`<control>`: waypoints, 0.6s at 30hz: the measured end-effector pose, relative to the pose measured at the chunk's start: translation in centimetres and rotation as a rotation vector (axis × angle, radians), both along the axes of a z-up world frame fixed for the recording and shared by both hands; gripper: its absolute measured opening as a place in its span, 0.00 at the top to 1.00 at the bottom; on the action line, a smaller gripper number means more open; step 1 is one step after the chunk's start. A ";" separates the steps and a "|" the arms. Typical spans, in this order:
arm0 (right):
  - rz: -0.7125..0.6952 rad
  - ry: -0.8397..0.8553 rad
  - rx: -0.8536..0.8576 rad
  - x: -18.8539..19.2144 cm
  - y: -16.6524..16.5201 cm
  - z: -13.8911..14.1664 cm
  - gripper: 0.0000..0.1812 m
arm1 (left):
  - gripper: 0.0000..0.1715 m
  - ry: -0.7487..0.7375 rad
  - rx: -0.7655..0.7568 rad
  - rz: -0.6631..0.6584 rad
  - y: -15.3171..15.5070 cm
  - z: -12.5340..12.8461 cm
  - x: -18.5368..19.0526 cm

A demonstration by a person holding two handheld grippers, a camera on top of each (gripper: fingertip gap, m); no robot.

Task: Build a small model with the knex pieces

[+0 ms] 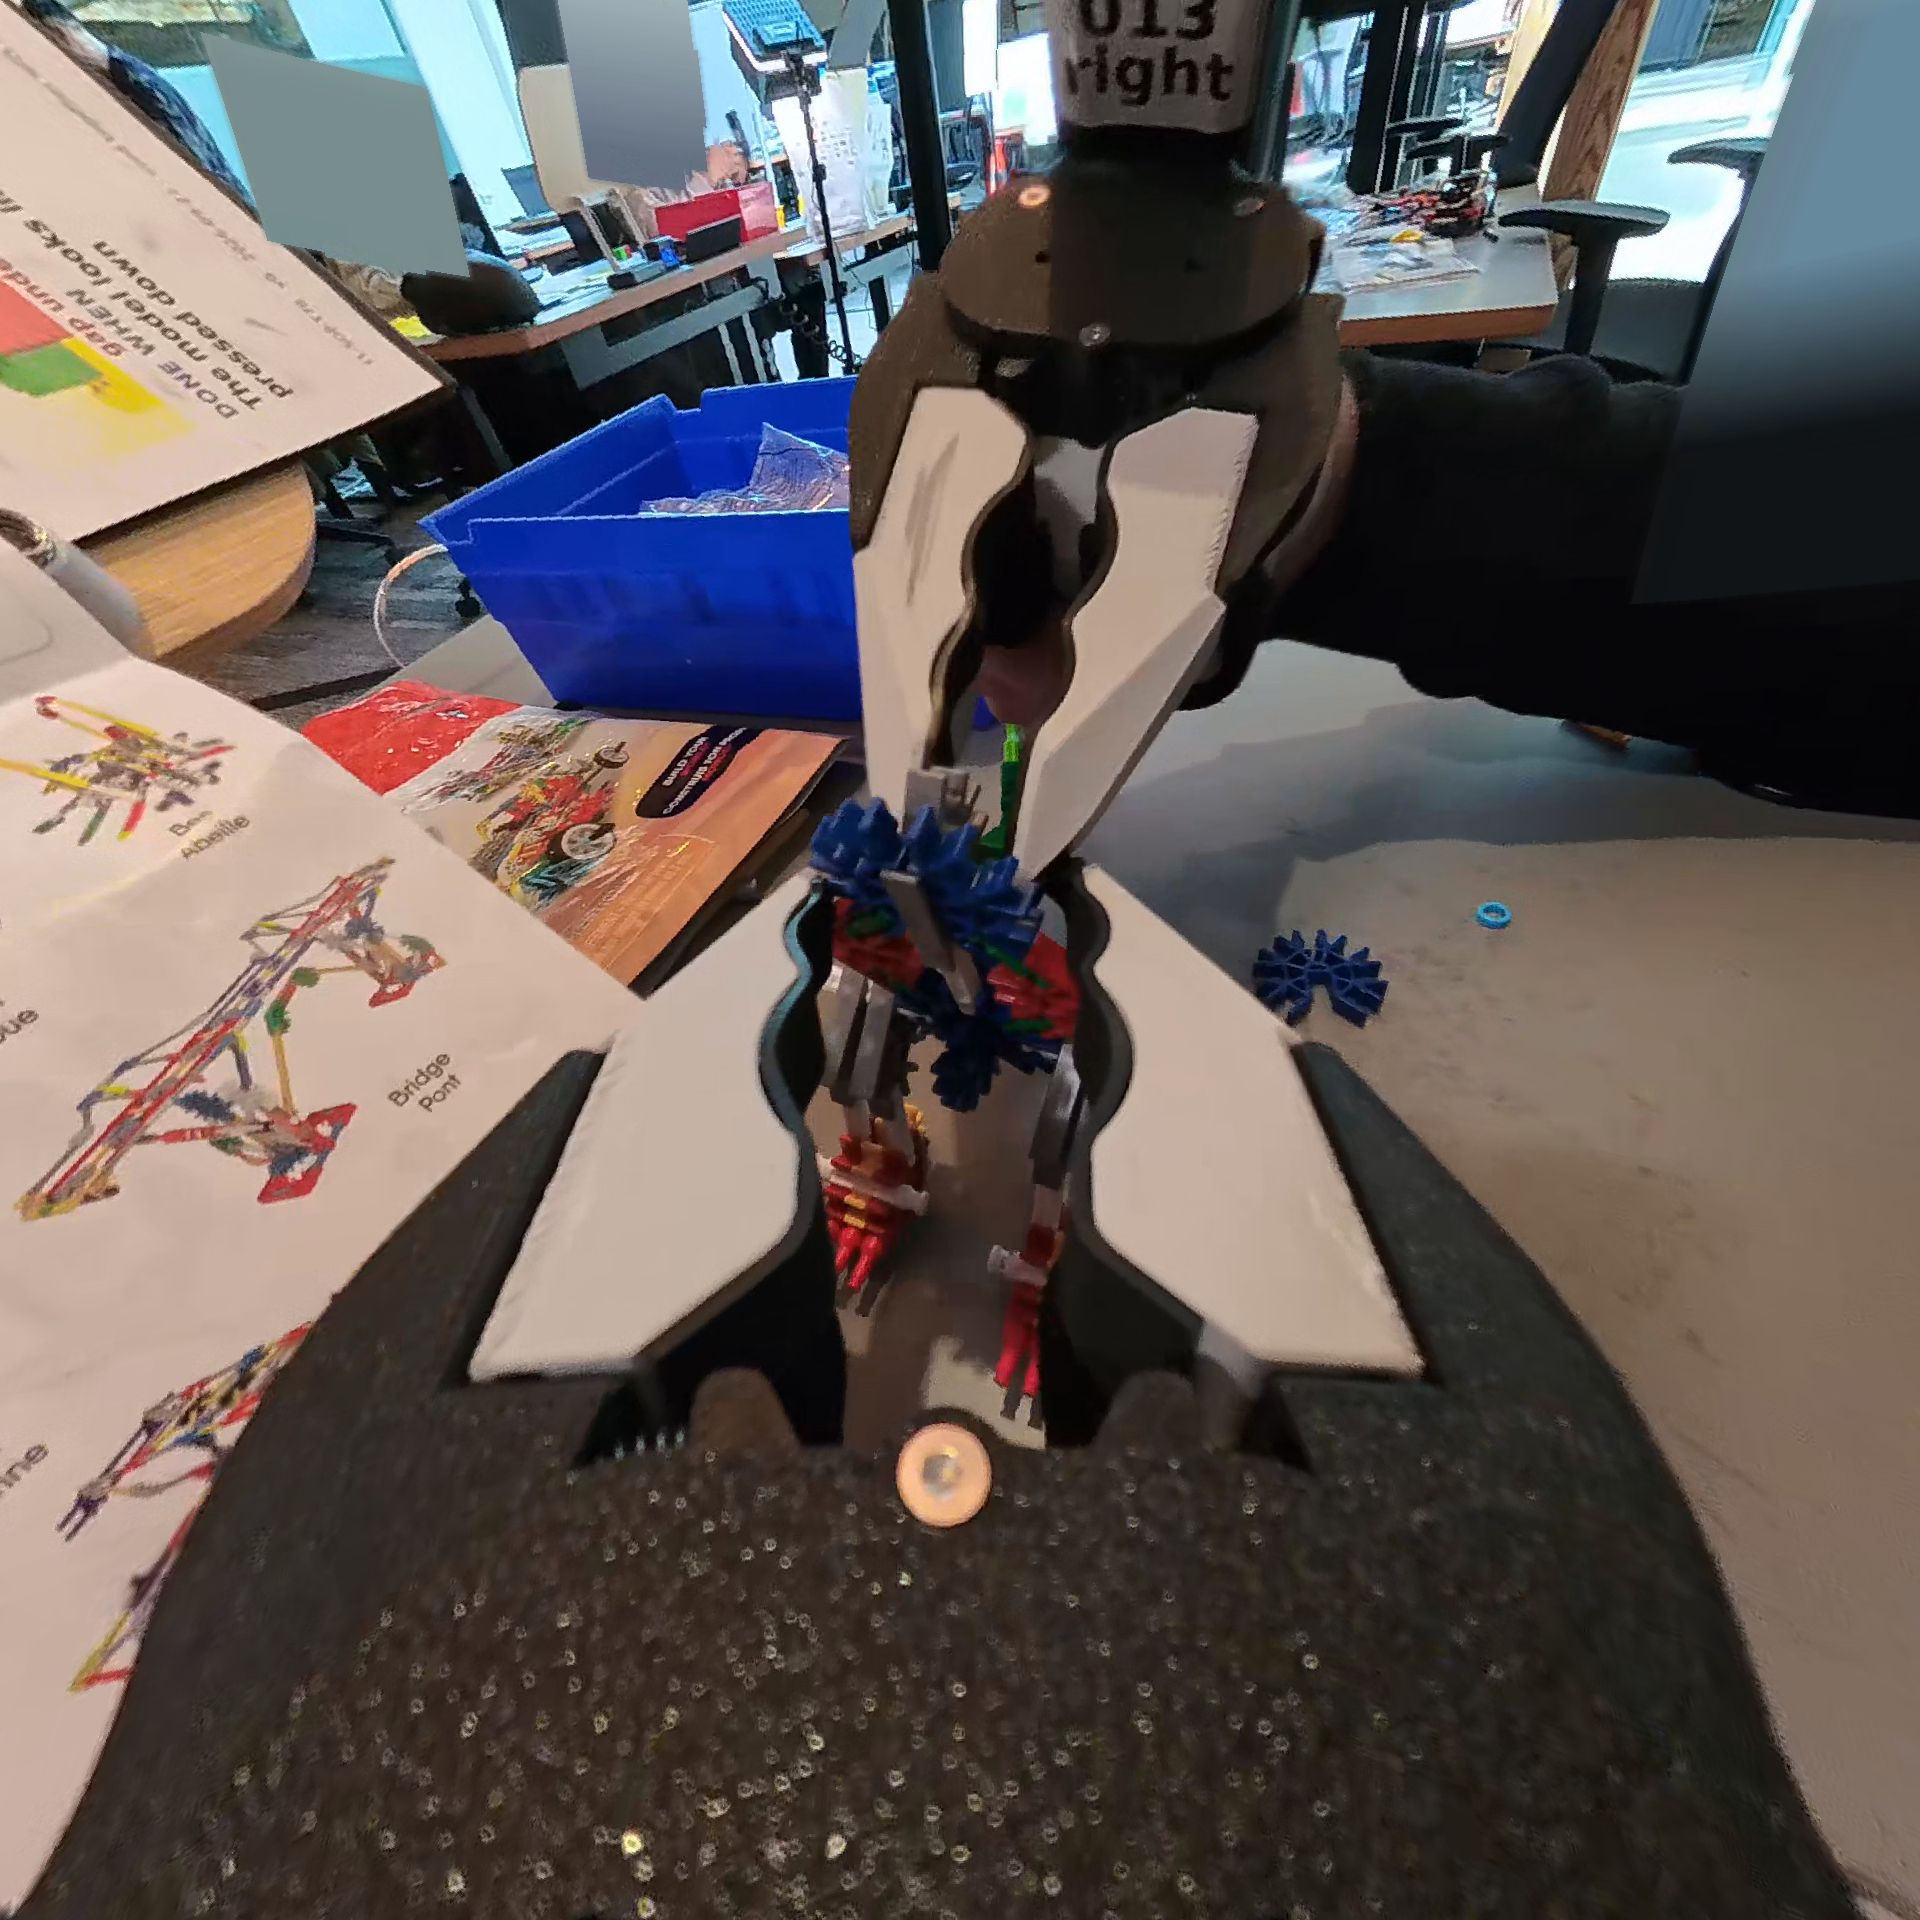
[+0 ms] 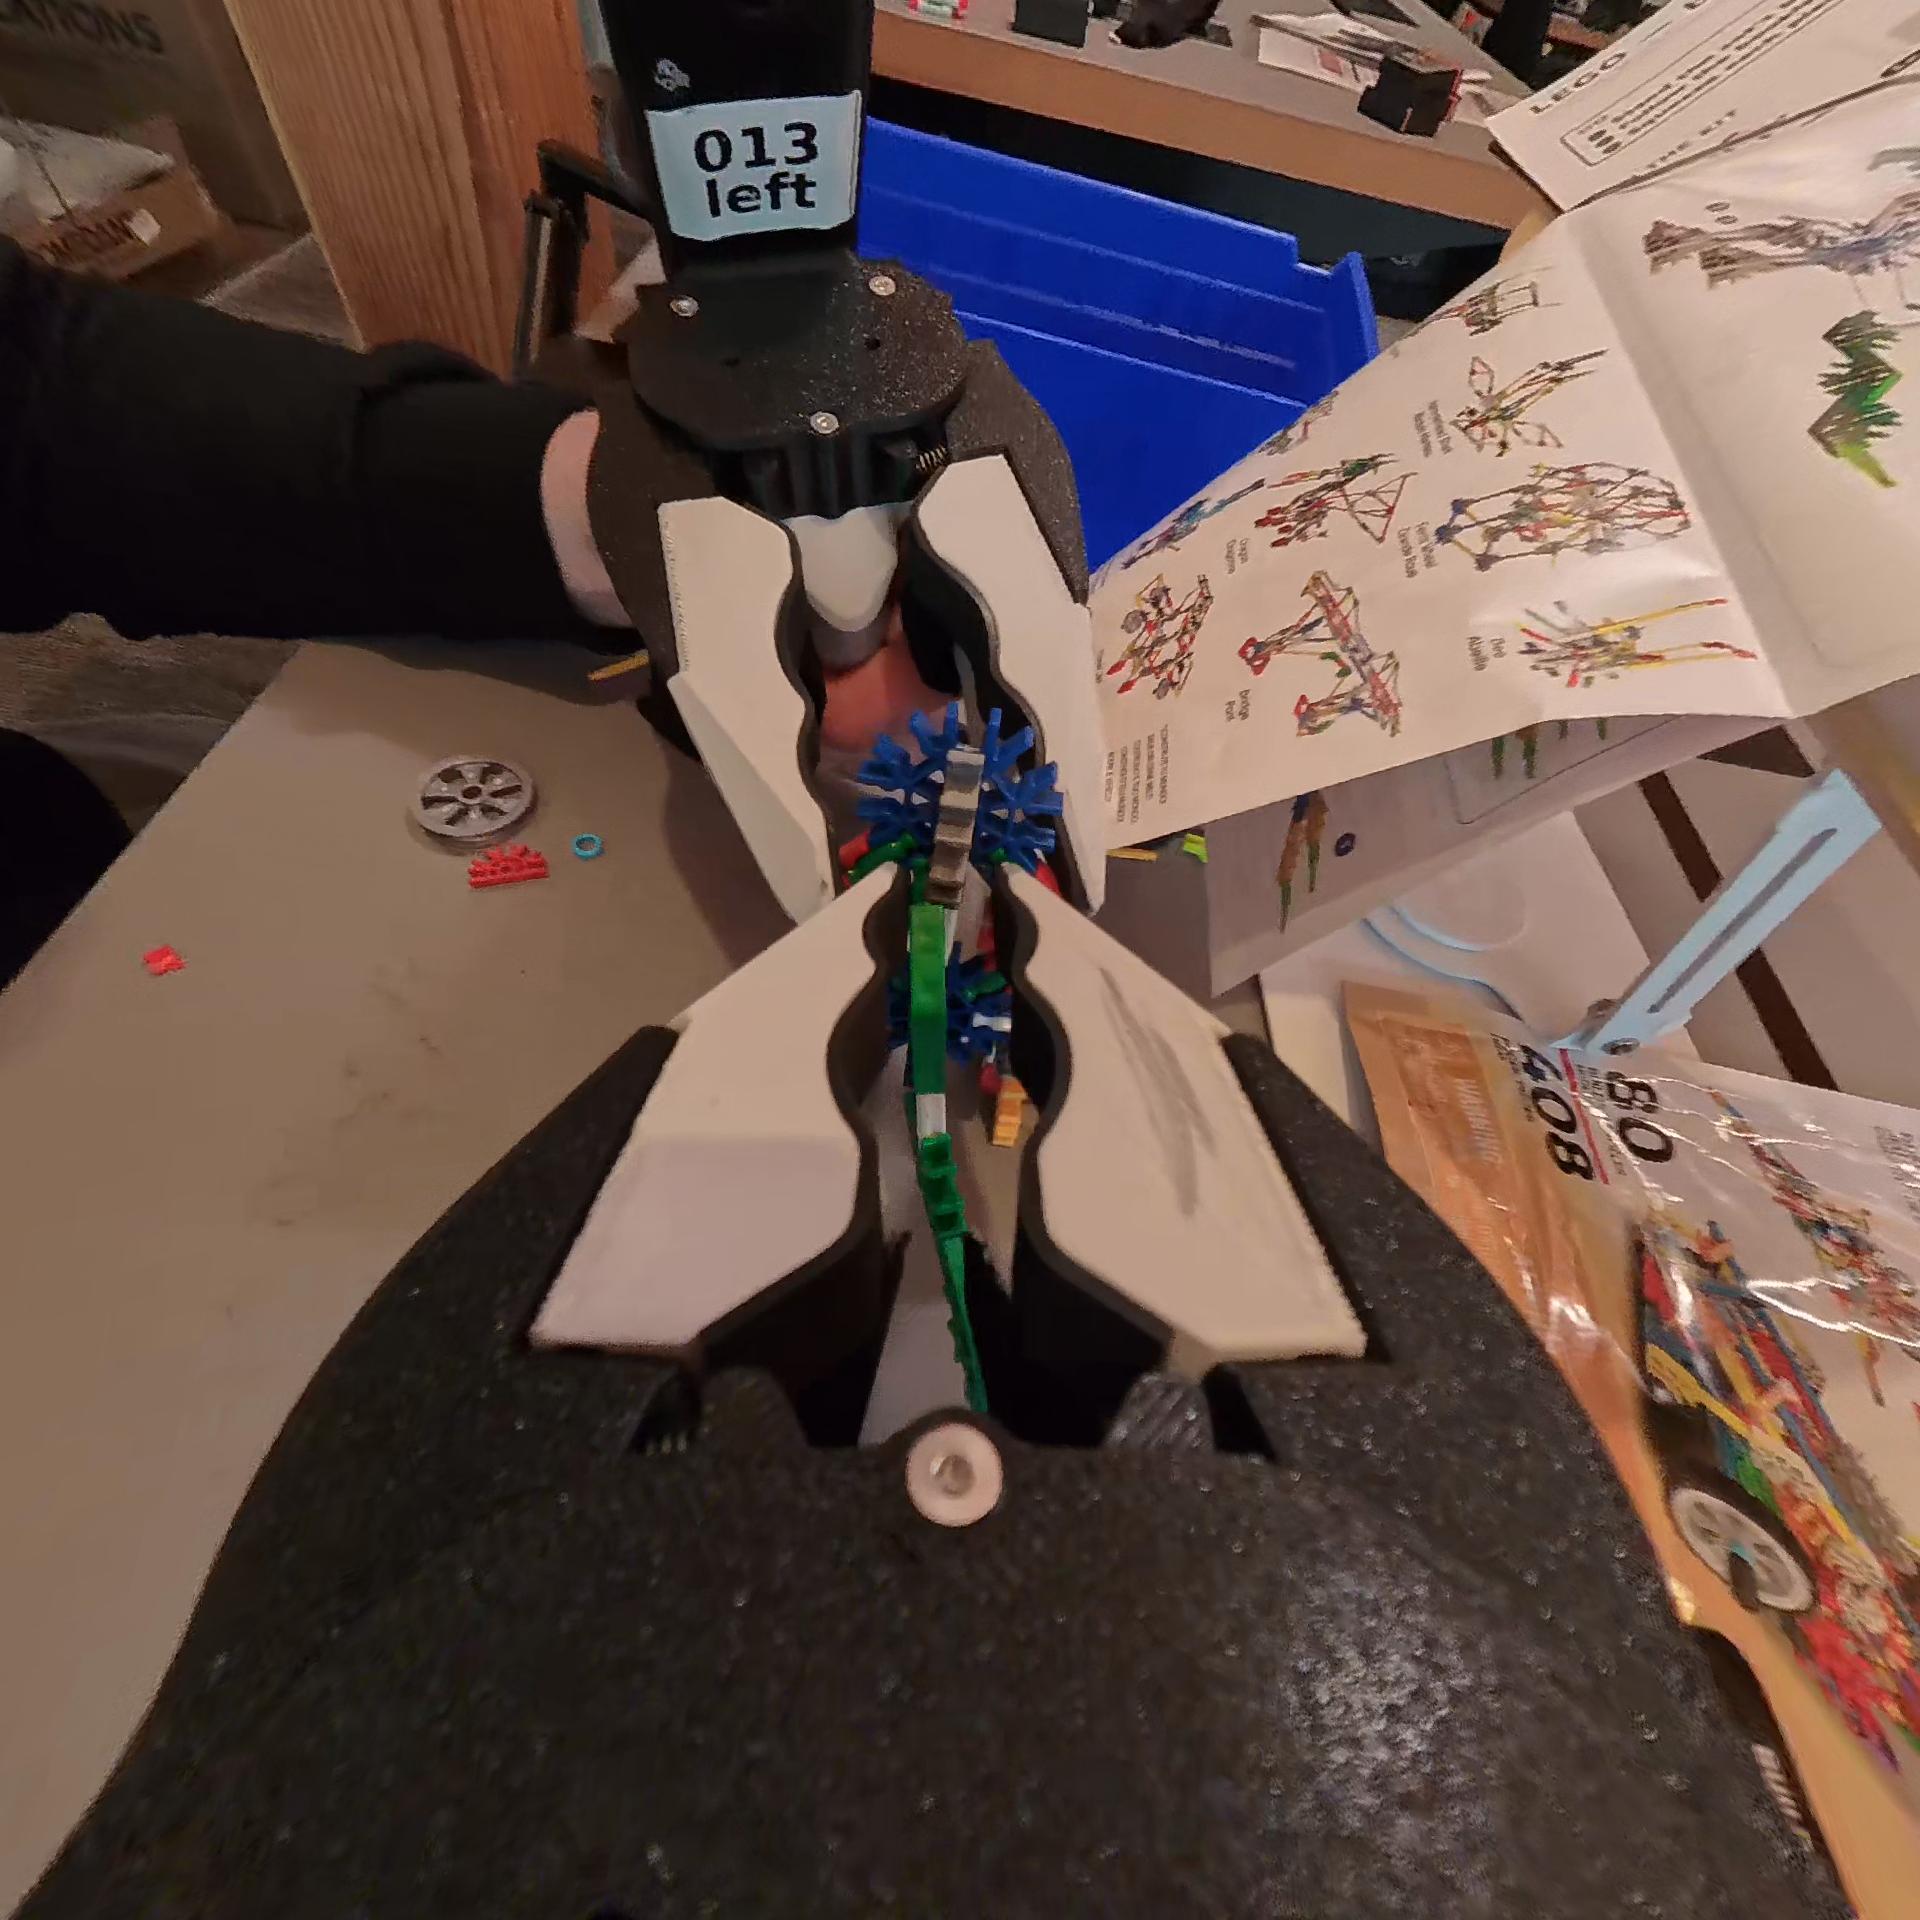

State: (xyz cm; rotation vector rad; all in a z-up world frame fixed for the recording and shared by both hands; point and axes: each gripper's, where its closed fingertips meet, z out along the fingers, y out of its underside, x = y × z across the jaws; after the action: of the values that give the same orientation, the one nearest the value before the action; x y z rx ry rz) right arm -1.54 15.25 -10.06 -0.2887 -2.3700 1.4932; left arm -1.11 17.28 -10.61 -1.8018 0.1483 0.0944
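My left gripper [image 1: 945, 883] is shut on a small construction-toy model [image 1: 883, 966] made of blue snowflake connectors, red connectors and grey rods, and holds it above the grey table [image 1: 1558, 1143]. My right gripper [image 1: 971, 821] comes in from the far side, tip to tip with the left. In the right wrist view the right gripper [image 2: 948, 881] is shut on a green rod [image 2: 930, 997] that runs back between its fingers. The rod's front end meets the blue connectors [image 2: 904, 790] held by the left gripper [image 2: 953, 904]. A hand in a dark sleeve holds each gripper.
A blue bin [image 1: 665, 582] stands behind. An instruction sheet [image 1: 260, 987] and a bagged picture booklet [image 1: 623, 821] lie to the left. On the table are a loose blue connector [image 1: 1320, 977], a grey wheel [image 2: 476, 800], a red connector [image 2: 507, 865] and a small blue ring [image 2: 587, 845]. Only a small space, under 4 cm, lies between the two pairs of fingers. The grey wheel [image 2: 476, 800] is about equally far from each gripper, around 20 cm.
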 end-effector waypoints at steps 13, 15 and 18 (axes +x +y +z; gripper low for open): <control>-0.131 0.054 0.091 -2.2 0.2 0.3 0.96 | 0.77 0.004 0.038 0.150 0.1 0.3 -2.3; -0.136 0.049 0.099 -2.3 0.1 0.3 0.96 | 0.77 -0.006 0.044 0.159 0.2 0.3 -2.4; -0.161 0.037 0.087 -2.8 -0.2 0.1 0.97 | 0.76 0.033 0.025 0.214 0.4 0.0 -3.0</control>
State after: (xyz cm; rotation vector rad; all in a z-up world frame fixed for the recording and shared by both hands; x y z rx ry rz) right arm -4.30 15.09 -9.94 -0.4165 -2.3147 1.3079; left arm -4.07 17.66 -10.59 -1.7872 -0.0232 0.2770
